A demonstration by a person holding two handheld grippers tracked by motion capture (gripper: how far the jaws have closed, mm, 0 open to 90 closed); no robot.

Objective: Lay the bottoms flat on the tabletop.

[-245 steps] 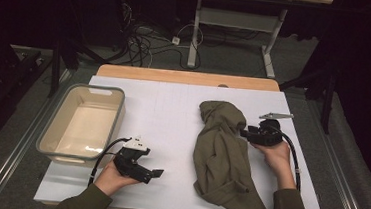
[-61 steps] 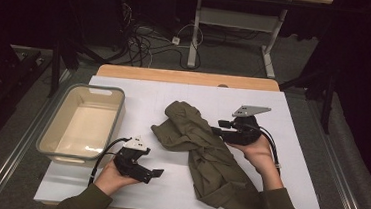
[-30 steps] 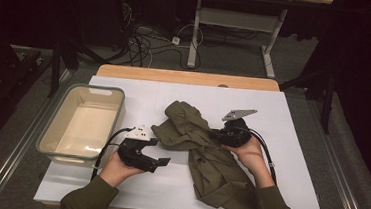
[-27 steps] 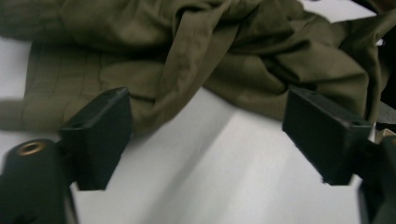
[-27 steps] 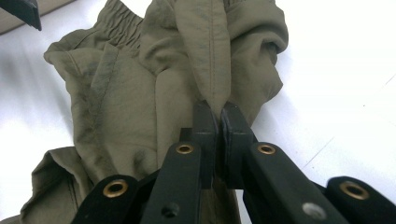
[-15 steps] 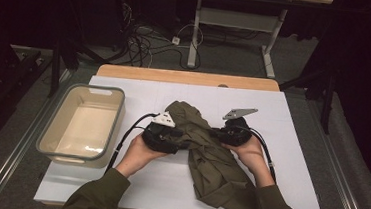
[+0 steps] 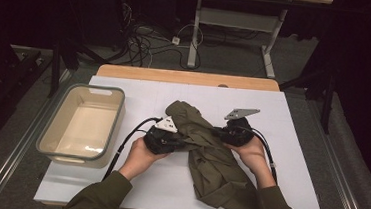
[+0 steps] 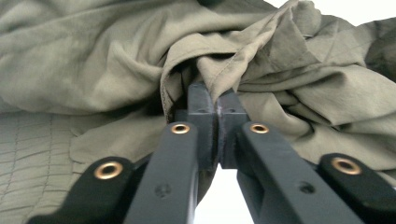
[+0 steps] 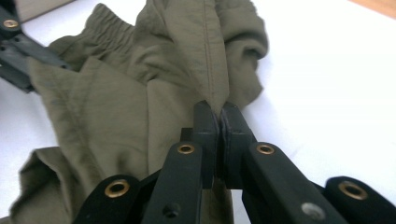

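Observation:
An olive green garment (image 7: 210, 151) lies crumpled in the middle of the white table top, trailing toward the front right. My left gripper (image 7: 183, 143) has just closed its jaws and is shut on a fold of the cloth (image 8: 243, 70) at the garment's left side. From the right, my right gripper (image 7: 216, 133) is shut on another fold (image 9: 205, 65) near the garment's top. In the right gripper view the elastic waistband (image 9: 109, 28) shows at the upper left, with the left gripper's black jaws (image 9: 18, 42) beside it.
A beige plastic tub (image 7: 82, 124) stands empty at the table's left. The white table top (image 7: 291, 133) has bare room on the right and along the front left. A wooden strip (image 7: 185, 77) runs along the far edge; cables and a table frame lie on the floor beyond.
My left gripper moved right from the front left of the table to the garment and closed on a fold. The right gripper kept its hold in place.

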